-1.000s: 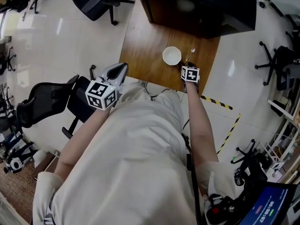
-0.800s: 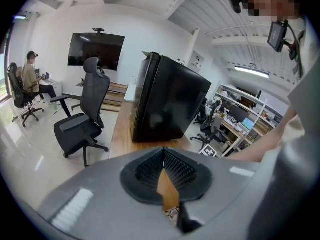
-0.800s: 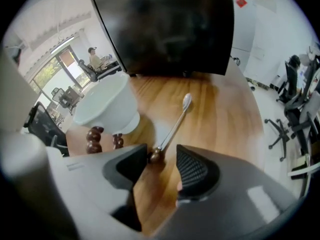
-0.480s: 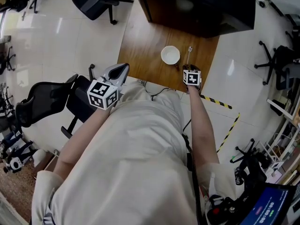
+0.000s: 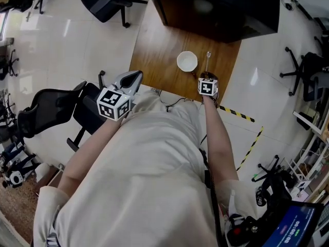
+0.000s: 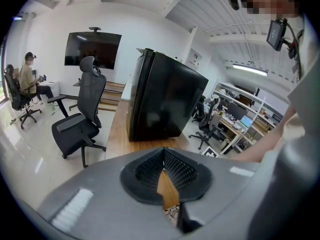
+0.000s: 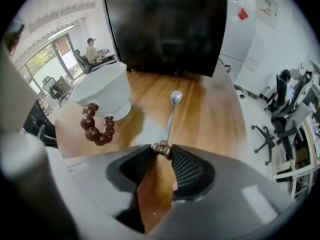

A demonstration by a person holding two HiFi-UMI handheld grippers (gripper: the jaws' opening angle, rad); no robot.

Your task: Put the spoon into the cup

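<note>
Right gripper view shows my right gripper (image 7: 161, 156) pointing steeply down at the near end of the spoon (image 7: 171, 116). Its jaws have just been closing and now stand partly apart. The brown decorated end of the handle sits exactly at their tips. I cannot see that the pads press on it, so I do not count it as held. The spoon lies flat on the wooden table (image 7: 210, 119) with its bowl pointing away from me. It is beside the white cup (image 7: 102, 91), which stands upright to its left, and the two are near but not touching.

My left gripper (image 6: 163, 170) hangs back off the table edge. Its jaws meet at the tips and nothing is between them.

My worry is the place of the grip. Only the very end of the handle is at the tips, so I think the spoon can slip out or swing down when I lift it. If the jaws close a little off centre, they may push the handle sideways on the smooth wood.

A loop of brown beads (image 7: 95, 126) shows in front of the cup. I cannot tell if it hangs or lies there, but it could catch the spoon on the way, and a careless swing may knock the light cup.
</note>
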